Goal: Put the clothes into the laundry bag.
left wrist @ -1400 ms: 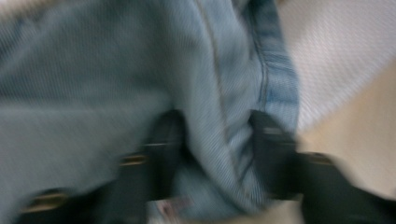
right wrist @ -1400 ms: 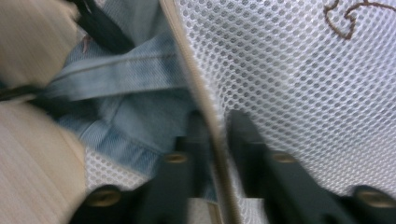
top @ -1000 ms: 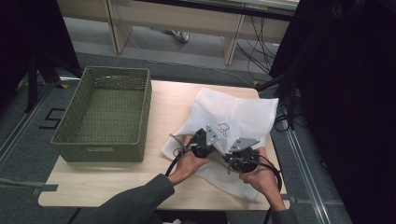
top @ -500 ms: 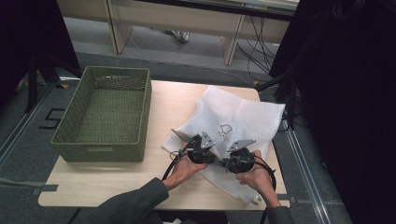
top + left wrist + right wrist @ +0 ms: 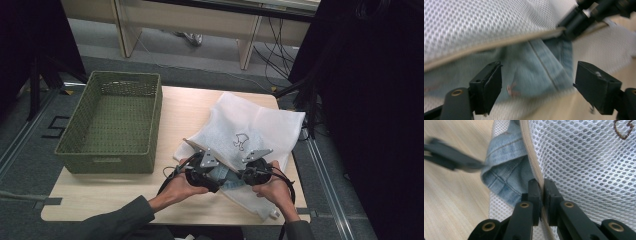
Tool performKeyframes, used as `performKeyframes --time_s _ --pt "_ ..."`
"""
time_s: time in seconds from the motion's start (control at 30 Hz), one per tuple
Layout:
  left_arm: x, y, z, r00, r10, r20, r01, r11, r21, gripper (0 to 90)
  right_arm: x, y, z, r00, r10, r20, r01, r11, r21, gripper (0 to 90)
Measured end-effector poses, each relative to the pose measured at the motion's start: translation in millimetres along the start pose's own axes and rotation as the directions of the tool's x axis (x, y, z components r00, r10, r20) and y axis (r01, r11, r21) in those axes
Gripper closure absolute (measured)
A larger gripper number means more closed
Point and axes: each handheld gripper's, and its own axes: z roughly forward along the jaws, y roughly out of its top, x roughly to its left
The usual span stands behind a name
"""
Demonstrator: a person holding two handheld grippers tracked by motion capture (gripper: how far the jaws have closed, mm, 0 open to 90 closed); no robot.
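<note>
My left gripper (image 5: 216,176) sits low at the near edge of the table, my left hand (image 5: 182,185) wrapped round its body, forearm coming in from the lower left. Its jaws have just been opening and now stand wide apart, pads pressing on nothing. My right gripper (image 5: 539,192) faces it from close by, right hand (image 5: 272,187) behind it. Its jaws are pinched together on the tan zipper edge (image 5: 531,157) running between the pads.
</note>
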Motion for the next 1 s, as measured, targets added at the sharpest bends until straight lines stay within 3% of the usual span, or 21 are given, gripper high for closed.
performKeyframes --time_s 0.1,0.13,0.17,0.23,0.27,0.3,0.33,0.4,0.43,0.47,0.5,0.57,0.6,0.73,0.87,0.93,0.97,1.0 --pt "-3.2 -8.9 0.8 0.9995 -0.011 0.031 0.009 0.9977 0.067 25.4 0.5 1.0 -1.4 0.9999 0.011 0.003 -0.011 1.0 0.001 85.6" --pt "-3.4 -10.1 3.2 0.9987 -0.018 0.048 0.014 0.9964 0.083 24.8 -2.0 0.7 -0.7 0.9996 -0.028 0.004 0.028 1.0 -0.015 85.6" --pt "-4.4 -10.9 7.1 0.9987 -0.021 0.046 0.016 0.9944 0.105 24.9 -1.1 0.5 -0.4 0.9998 -0.018 0.012 0.019 1.0 -0.025 85.6" --pt "-3.8 -10.6 17.0 0.9987 0.047 -0.017 -0.045 0.9907 0.128 29.5 0.5 1.1 -2.9 1.0 0.002 0.006 -0.002 1.0 -0.022 85.6" --pt "-1.8 -10.6 23.4 0.999 0.042 -0.017 -0.039 0.9901 0.135 36.7 0.6 1.5 -3.5 1.0 0.001 0.002 -0.001 1.0 -0.024 85.6" --pt "0.1 -9.2 27.8 0.9992 0.033 -0.022 -0.03 0.9906 0.133 50.2 -0.8 1.7 -2.9 0.9994 -0.032 0.013 0.032 0.999 -0.033 85.6" --pt "1.7 -7.6 30.7 0.9987 0.046 -0.02 -0.043 0.9908 0.128 58.3 -0.4 2.2 -5.0 0.9997 -0.025 0.009 0.025 0.999 -0.02 85.6" --pt "2.4 -2.0 38.0 0.998 0.039 -0.05 -0.033 0.9929 0.114 73.6 1.7 2.3 -6.6 1.0 0.0 0.008 0.0 0.999 -0.033 85.7" --pt "4.4 2.7 42.2 0.9964 0.033 -0.078 -0.026 0.9954 0.092 78.4 -0.8 2.9 -6.9 0.9991 -0.041 0.012 0.041 0.998 -0.046 85.8" --pt "6.5 5.6 44.8 0.9953 0.03 -0.092 -0.023 0.9966 0.079 81.9 0.3 3.1 -9.2 0.9997 -0.019 0.013 0.02 0.999 -0.046 85.9" --pt "9.7 9.9 48.9 0.9923 0.002 -0.124 0.004 0.999 0.045 83.1 0.1 3.6 -10.4 0.9996 -0.026 0.011 0.026 0.998 -0.05 86.0" --pt "13.3 15.4 55.9 0.9891 -0.045 -0.14 0.046 0.9989 0.004 84.1 1.5 5.0 -14.0 0.9995 -0.03 -0.001 0.03 0.998 -0.062 86.2" --pt "14.1 18.0 61.6 0.9839 -0.071 -0.164 0.066 0.9972 -0.035 84.3 2.2 5.6 -15.2 0.9993 -0.038 -0.001 0.037 0.997 -0.069 86.3" --pt "12.6 18.9 74.1 0.9746 -0.126 -0.185 0.11 0.9896 -0.092 84.0 5.5 7.5 -13.1 0.9996 -0.024 -0.017 0.023 0.998 -0.055 86.3" --pt "10.3 17.5 72.8 0.9832 -0.113 -0.144 0.102 0.9914 -0.082 78.3 5.1 5.4 3.9 0.9998 -0.015 -0.01 0.015 1.0 0.003 86.3" --pt "11.4 16.4 66.9 0.9891 -0.093 -0.114 0.089 0.9951 -0.043 70.7 2.3 3.1 15.1 0.9994 -0.034 -0.002 0.034 0.999 0.024 86.2" --pt "10.5 15.8 64.8 0.9892 -0.1 -0.107 0.096 0.9945 -0.042 66.7 4.0 2.7 16.7 1.0 0.005 0.004 -0.005 0.999 0.047 86.2" --pt "10.5 14.9 60.3 0.9905 -0.085 -0.108 0.083 0.9963 -0.024 63.2 1.7 2.9 19.2 0.9996 -0.025 0.011 0.024 0.999 0.043 86.2"
